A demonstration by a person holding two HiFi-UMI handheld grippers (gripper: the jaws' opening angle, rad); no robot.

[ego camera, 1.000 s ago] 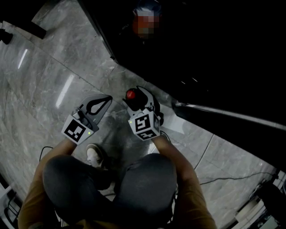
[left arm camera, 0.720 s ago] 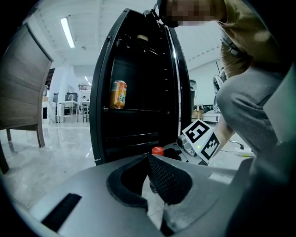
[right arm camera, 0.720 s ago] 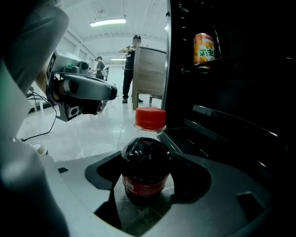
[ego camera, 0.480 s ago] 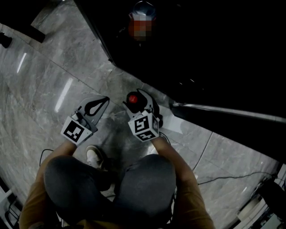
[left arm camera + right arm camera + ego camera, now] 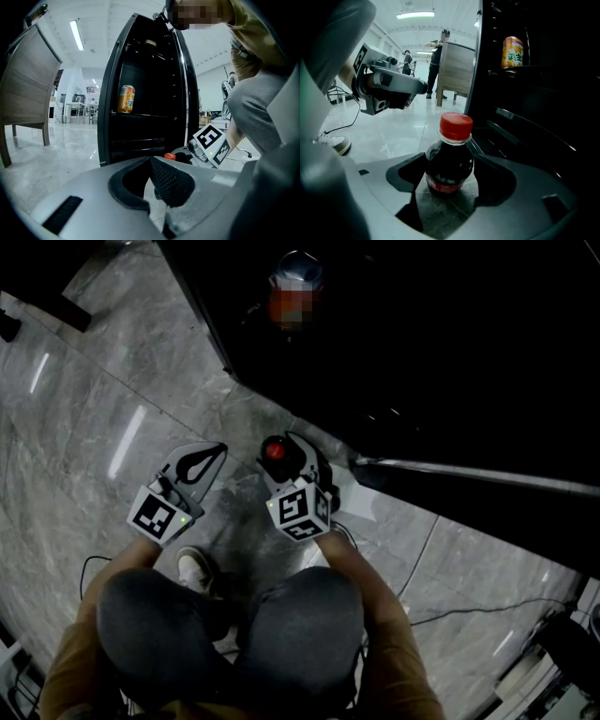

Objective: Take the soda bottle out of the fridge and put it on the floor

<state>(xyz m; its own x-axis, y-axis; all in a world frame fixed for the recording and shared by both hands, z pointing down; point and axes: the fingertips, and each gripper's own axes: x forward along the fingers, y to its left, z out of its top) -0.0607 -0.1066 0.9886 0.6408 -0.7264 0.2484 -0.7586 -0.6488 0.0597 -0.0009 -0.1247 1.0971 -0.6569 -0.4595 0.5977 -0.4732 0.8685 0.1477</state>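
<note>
A small soda bottle [image 5: 448, 171] of dark drink with a red cap [image 5: 275, 450] stands upright, its base low over the grey marble floor [image 5: 112, 381] in front of the open black fridge [image 5: 422, 352]. My right gripper [image 5: 451, 158] is shut on the bottle's body, a pad against each side. Left of it, my left gripper [image 5: 217, 448] hangs over the floor, shut, with nothing in it; its tips [image 5: 149, 161] meet. In the left gripper view the red cap [image 5: 169, 156] shows beside the right gripper's marker cube [image 5: 211, 144].
An orange can [image 5: 126, 98] stands on a fridge shelf and also shows in the right gripper view as the can [image 5: 512, 52]. The fridge door [image 5: 469, 472] swings out to the right. A wooden cabinet [image 5: 457, 75] and two people stand behind. Cables [image 5: 469, 610] lie on the floor.
The right gripper with the bottle has drifted slightly down the picture, toward me. The left gripper has hardly moved.
</note>
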